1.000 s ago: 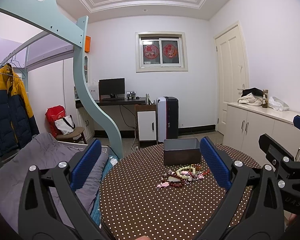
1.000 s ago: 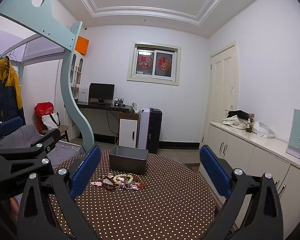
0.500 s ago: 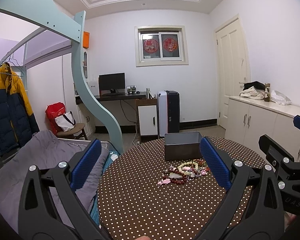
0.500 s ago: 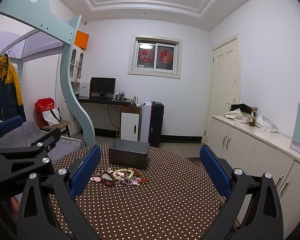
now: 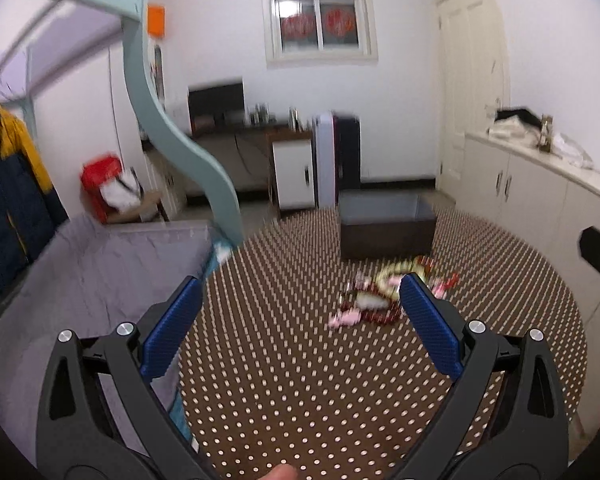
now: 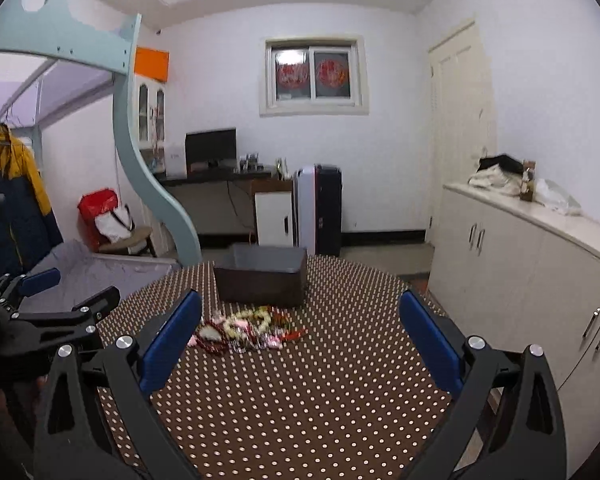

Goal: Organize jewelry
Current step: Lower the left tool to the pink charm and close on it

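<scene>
A heap of bead bracelets and necklaces (image 5: 374, 298) (image 6: 246, 330) lies on a round brown polka-dot table (image 5: 300, 380) (image 6: 300, 392). Behind it stands an open dark box (image 5: 386, 226) (image 6: 262, 280). My left gripper (image 5: 300, 320) is open and empty, above the table short of the heap; its right finger hides the heap's right part. My right gripper (image 6: 300, 326) is open and empty, above the table to the right of the heap. The left gripper also shows at the left of the right wrist view (image 6: 52, 320). The left wrist view is blurred.
A grey bed (image 5: 80, 280) and a curved pale-green bed frame (image 5: 172, 140) stand left of the table. White cabinets (image 6: 540, 280) run along the right wall. A desk with a monitor (image 6: 212, 152) and a suitcase (image 6: 320, 208) stand at the back.
Both grippers have tilted down and moved closer to the table. The heap and box sit nearer in both views. Both grippers stay open.
</scene>
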Demonstrator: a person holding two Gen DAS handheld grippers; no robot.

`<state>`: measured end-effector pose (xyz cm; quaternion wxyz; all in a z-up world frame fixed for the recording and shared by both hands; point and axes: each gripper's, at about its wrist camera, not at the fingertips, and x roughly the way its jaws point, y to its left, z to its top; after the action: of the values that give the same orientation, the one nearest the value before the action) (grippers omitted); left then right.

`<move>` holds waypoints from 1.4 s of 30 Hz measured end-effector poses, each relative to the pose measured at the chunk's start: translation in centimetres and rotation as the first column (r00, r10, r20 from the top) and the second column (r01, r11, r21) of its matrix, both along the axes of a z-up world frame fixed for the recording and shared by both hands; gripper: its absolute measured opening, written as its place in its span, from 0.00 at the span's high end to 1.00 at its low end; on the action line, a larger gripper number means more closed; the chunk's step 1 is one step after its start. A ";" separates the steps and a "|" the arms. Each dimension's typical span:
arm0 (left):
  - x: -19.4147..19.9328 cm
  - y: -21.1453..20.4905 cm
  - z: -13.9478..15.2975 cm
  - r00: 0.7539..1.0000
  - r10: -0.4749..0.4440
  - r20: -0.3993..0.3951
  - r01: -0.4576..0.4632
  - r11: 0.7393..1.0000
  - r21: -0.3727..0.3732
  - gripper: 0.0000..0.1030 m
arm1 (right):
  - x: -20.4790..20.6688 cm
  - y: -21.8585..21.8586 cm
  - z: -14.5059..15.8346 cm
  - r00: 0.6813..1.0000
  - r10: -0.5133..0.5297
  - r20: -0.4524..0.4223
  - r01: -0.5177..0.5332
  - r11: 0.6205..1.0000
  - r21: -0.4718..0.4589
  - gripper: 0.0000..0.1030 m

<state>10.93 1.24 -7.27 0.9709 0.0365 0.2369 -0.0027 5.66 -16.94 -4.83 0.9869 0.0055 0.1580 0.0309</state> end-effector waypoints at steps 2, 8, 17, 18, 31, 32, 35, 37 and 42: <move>1.3 0.6 -1.2 0.998 -0.008 -0.062 0.007 1.000 -0.021 0.06 | 1.1 -0.1 -0.9 0.999 0.004 -0.038 -0.004 1.000 -0.017 0.07; 4.7 0.6 -4.5 0.976 -0.070 -0.204 0.058 0.996 -0.062 0.06 | 4.7 -0.7 -3.8 0.978 0.037 -0.204 -0.041 0.999 -0.015 0.07; 8.8 -0.2 -7.0 0.947 -0.099 -0.307 0.083 0.994 -0.064 0.06 | 7.3 -1.4 -5.7 0.954 0.037 -0.297 -0.048 0.998 -0.030 0.07; 9.0 -0.2 -7.0 0.946 -0.100 -0.308 0.085 0.994 -0.063 0.07 | 7.5 -1.5 -5.7 0.953 0.038 -0.300 -0.050 0.998 -0.033 0.07; 11.2 -0.7 -8.7 0.900 -0.191 -0.391 0.185 0.981 -0.053 0.59 | 10.0 -0.5 -6.6 0.933 0.076 -0.351 -0.099 0.994 -0.049 0.07; 11.2 -0.7 -8.6 0.901 -0.194 -0.389 0.188 0.981 -0.053 0.69 | 10.2 -0.3 -6.5 0.933 0.080 -0.351 -0.104 0.993 -0.051 0.07; 11.3 -0.4 -8.4 0.900 -0.215 -0.380 0.199 0.977 -0.081 0.86 | 10.9 0.3 -6.5 0.924 0.107 -0.366 -0.130 0.991 -0.038 0.07; 11.3 0.5 -8.2 0.905 -0.221 -0.364 0.192 0.975 -0.113 0.86 | 11.5 1.0 -6.6 0.912 0.153 -0.382 -0.171 0.985 -0.015 0.07; 10.2 2.2 -7.8 0.921 -0.212 -0.327 0.169 0.973 -0.156 0.86 | 12.9 3.9 -7.0 0.875 0.255 -0.411 -0.275 0.961 0.010 0.08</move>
<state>21.09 3.43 -15.09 0.9106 -0.0023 0.3961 -0.1182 18.60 -12.99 -11.88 0.9183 -0.0339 0.3604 0.1599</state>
